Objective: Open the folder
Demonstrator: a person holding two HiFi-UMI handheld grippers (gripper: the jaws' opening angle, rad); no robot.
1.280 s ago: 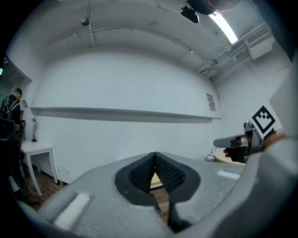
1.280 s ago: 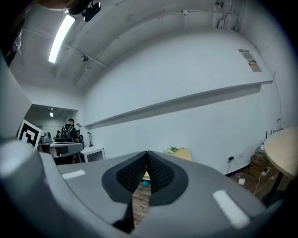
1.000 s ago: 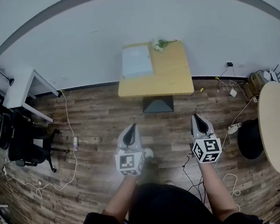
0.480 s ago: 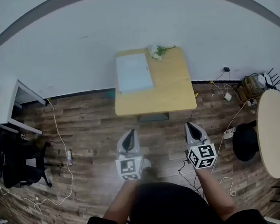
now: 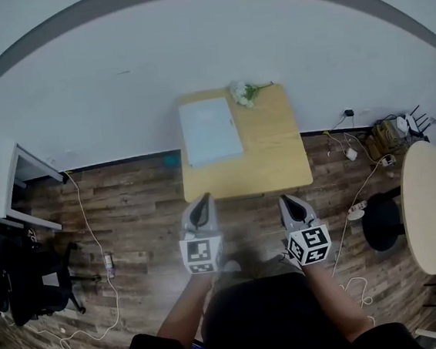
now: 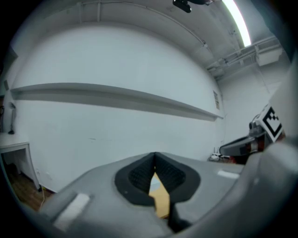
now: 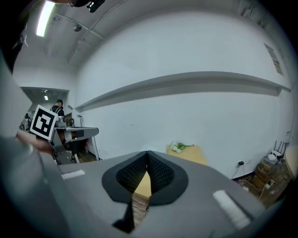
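Two claws: left claw (image 5: 200,201) and right claw (image 5: 292,201), both pressed together, empty, at the desk's (image 5: 274,152) near edge
Folder (image 5: 210,130): flat on the desk

The pale blue-white folder (image 5: 210,130) is lying flat, and looking closed, on the left half of the wooden table (image 5: 274,152). Its far right corner is sitting just beside the white flowers (image 5: 242,92).
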